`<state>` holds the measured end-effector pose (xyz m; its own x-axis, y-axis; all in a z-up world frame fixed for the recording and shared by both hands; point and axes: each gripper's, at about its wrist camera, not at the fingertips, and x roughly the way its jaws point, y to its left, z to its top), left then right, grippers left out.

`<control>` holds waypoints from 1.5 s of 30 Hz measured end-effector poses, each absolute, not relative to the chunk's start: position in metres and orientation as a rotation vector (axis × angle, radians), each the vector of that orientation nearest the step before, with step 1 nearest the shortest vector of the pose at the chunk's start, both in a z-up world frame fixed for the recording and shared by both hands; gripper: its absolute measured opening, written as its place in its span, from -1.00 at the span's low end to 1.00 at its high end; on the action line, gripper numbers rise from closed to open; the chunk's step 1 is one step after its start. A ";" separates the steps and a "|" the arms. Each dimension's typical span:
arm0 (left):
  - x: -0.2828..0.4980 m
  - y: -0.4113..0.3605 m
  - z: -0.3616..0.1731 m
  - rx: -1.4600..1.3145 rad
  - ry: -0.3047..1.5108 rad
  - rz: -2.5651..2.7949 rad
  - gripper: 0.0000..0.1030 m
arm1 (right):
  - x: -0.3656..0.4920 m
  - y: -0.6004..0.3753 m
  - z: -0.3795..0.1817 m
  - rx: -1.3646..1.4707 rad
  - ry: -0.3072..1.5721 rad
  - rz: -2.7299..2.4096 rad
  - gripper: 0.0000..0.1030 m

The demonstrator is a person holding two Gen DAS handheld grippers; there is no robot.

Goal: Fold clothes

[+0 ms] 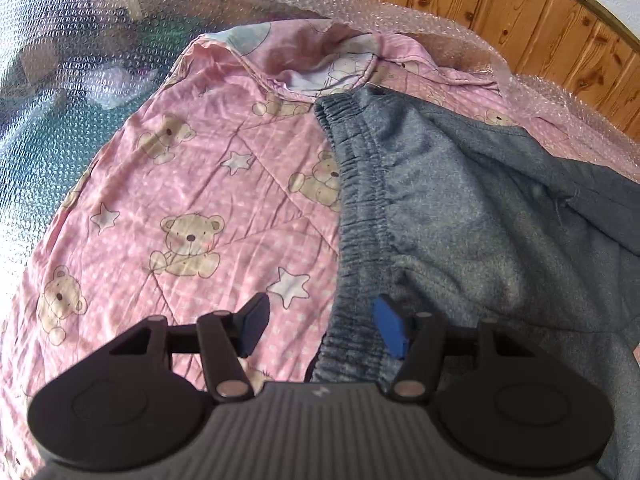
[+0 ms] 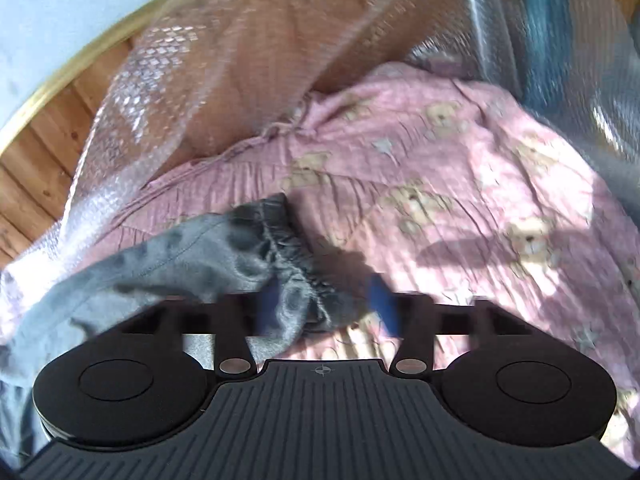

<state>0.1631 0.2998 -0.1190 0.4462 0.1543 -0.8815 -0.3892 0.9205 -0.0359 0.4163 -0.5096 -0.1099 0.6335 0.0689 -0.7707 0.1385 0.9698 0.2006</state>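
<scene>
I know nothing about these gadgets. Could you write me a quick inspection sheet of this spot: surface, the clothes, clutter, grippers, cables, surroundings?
Surface: pink bear-print quilt, creased, lying on bubble wrap.
Job's things: grey sweatpants, rumpled and unfolded, waistband facing the left side of the left view.
Clutter: dark shapes under the bubble wrap, too veiled to identify.
Grippers: left hand-held gripper open, its fingers either side of the waistband edge. Right hand-held gripper open, bunched sweatpants fabric lying between its fingers; this view is motion-blurred.
Cables: nothing seen.
Surroundings: wood panelling behind, with a brass-coloured rail and a pale wall above it.
</scene>
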 end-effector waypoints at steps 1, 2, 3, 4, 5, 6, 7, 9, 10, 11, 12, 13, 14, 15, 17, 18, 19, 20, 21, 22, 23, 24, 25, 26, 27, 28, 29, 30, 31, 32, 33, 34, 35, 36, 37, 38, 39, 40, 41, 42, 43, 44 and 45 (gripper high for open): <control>0.161 0.298 -0.118 -0.246 1.058 0.341 0.18 | 0.420 -0.504 -0.117 0.225 0.891 -0.023 0.34; 0.159 0.296 -0.117 -0.245 1.058 0.342 0.18 | 0.424 -0.498 -0.124 0.199 0.898 -0.004 0.34; 0.157 0.295 -0.116 -0.243 1.058 0.343 0.19 | 0.427 -0.492 -0.132 0.173 0.904 0.014 0.34; 0.156 0.293 -0.114 -0.242 1.059 0.343 0.19 | 0.432 -0.488 -0.139 0.150 0.909 0.032 0.34; 0.154 0.291 -0.113 -0.241 1.059 0.344 0.19 | 0.436 -0.483 -0.146 0.115 0.922 0.041 0.29; 0.152 0.290 -0.112 -0.239 1.059 0.345 0.19 | 0.438 -0.480 -0.149 0.098 0.935 0.062 0.13; 0.150 0.288 -0.111 -0.238 1.059 0.345 0.19 | 0.440 -0.478 -0.151 0.083 0.948 0.084 -0.64; 0.146 0.284 -0.109 -0.235 1.059 0.347 0.19 | 0.441 -0.477 -0.143 0.086 0.956 0.125 -0.98; 0.144 0.283 -0.108 -0.234 1.059 0.347 0.19 | 0.440 -0.478 -0.133 0.107 0.950 0.143 -0.98; 0.142 0.281 -0.106 -0.232 1.059 0.348 0.19 | 0.437 -0.484 -0.112 0.147 0.918 0.159 -0.99; 0.141 0.279 -0.105 -0.231 1.060 0.349 0.20 | 0.434 -0.494 -0.089 0.222 0.879 0.164 -0.99; 0.139 0.278 -0.104 -0.230 1.060 0.349 0.21 | 0.431 -0.506 -0.066 0.316 0.840 0.167 -0.99; 0.138 0.277 -0.105 -0.231 1.061 0.353 0.21 | 0.428 -0.519 -0.046 0.407 0.799 0.171 -0.99; 0.138 0.277 -0.107 -0.233 1.063 0.362 0.21 | 0.428 -0.529 -0.033 0.447 0.781 0.160 -0.99; 0.138 0.278 -0.113 -0.238 1.074 0.370 0.21 | 0.440 -0.536 -0.038 0.417 0.850 0.091 -0.98; 0.135 0.278 -0.115 -0.241 1.078 0.373 0.21 | 0.448 -0.534 -0.055 0.378 0.925 0.055 -0.96; 0.131 0.279 -0.115 -0.245 1.080 0.376 0.21 | 0.452 -0.529 -0.075 0.356 1.000 0.047 -0.71; 0.128 0.279 -0.115 -0.249 1.082 0.380 0.21 | 0.452 -0.525 -0.091 0.342 1.056 0.045 -0.53; 0.124 0.280 -0.115 -0.252 1.085 0.383 0.21 | 0.441 -0.523 -0.098 0.327 1.045 0.017 -0.40; 0.120 0.281 -0.115 -0.256 1.087 0.386 0.21 | 0.429 -0.521 -0.104 0.311 1.029 -0.014 -0.33; 0.117 0.281 -0.116 -0.260 1.089 0.390 0.23 | 0.411 -0.521 -0.104 0.331 0.995 -0.023 -0.23; 0.112 0.284 -0.117 -0.291 1.087 0.393 0.26 | 0.393 -0.521 -0.103 0.355 0.959 -0.030 -0.09; 0.107 0.287 -0.119 -0.334 1.082 0.397 0.27 | 0.373 -0.519 -0.106 0.351 0.962 -0.020 0.13; 0.102 0.291 -0.121 -0.376 1.077 0.400 0.28 | 0.353 -0.517 -0.110 0.345 0.968 -0.008 0.22; 0.097 0.295 -0.123 -0.419 1.072 0.404 0.31 | 0.333 -0.514 -0.113 0.339 0.973 0.004 0.24; 0.091 0.298 -0.125 -0.461 1.066 0.407 0.33 | 0.312 -0.512 -0.117 0.333 0.979 0.016 0.27; 0.086 0.302 -0.127 -0.503 1.060 0.410 0.38 | 0.292 -0.509 -0.120 0.327 0.985 0.028 0.28; 0.081 0.305 -0.129 -0.546 1.054 0.413 0.42 | 0.271 -0.506 -0.124 0.303 1.003 0.028 0.30; 0.076 0.309 -0.131 -0.588 1.048 0.416 0.45 | 0.251 -0.502 -0.129 0.279 1.022 0.027 0.35; 0.071 0.312 -0.133 -0.631 1.041 0.419 0.47 | 0.233 -0.500 -0.132 0.274 1.031 0.026 0.43; 0.070 0.313 -0.137 -0.658 1.040 0.417 0.47 | 0.214 -0.501 -0.134 0.281 1.039 0.025 0.47; 0.072 0.310 -0.140 -0.679 1.038 0.403 0.47 | 0.197 -0.502 -0.138 0.304 1.044 0.014 0.54; 0.076 0.306 -0.141 -0.678 1.031 0.387 0.46 | 0.182 -0.503 -0.141 0.336 1.049 -0.005 0.56; 0.080 0.300 -0.140 -0.653 1.021 0.368 0.21 | 0.171 -0.502 -0.144 0.350 1.051 -0.019 0.56; 0.083 0.295 -0.137 -0.633 1.013 0.344 -0.14 | 0.160 -0.501 -0.146 0.362 1.052 -0.033 0.56; 0.086 0.291 -0.132 -0.618 1.007 0.319 -0.58 | 0.149 -0.499 -0.148 0.375 1.053 -0.046 0.59; 0.090 0.288 -0.128 -0.603 0.999 0.294 -0.60 | 0.143 -0.497 -0.151 0.384 1.049 -0.054 0.61; 0.089 0.288 -0.121 -0.596 0.977 0.279 -0.64 | 0.138 -0.494 -0.154 0.392 1.045 -0.060 0.63; 0.087 0.289 -0.113 -0.593 0.949 0.268 -0.66 | 0.133 -0.491 -0.156 0.401 1.041 -0.067 0.63; 0.083 0.293 -0.106 -0.601 0.926 0.274 -0.66 | 0.131 -0.489 -0.159 0.404 1.031 -0.077 0.62; 0.078 0.299 -0.099 -0.613 0.905 0.287 -0.67 | 0.133 -0.486 -0.162 0.405 1.017 -0.089 0.56; 0.074 0.304 -0.094 -0.616 0.895 0.286 -0.67 | 0.136 -0.484 -0.165 0.422 1.013 -0.085 0.26; 0.072 0.309 -0.090 -0.615 0.890 0.281 -0.67 | 0.140 -0.482 -0.167 0.441 1.009 -0.079 -0.14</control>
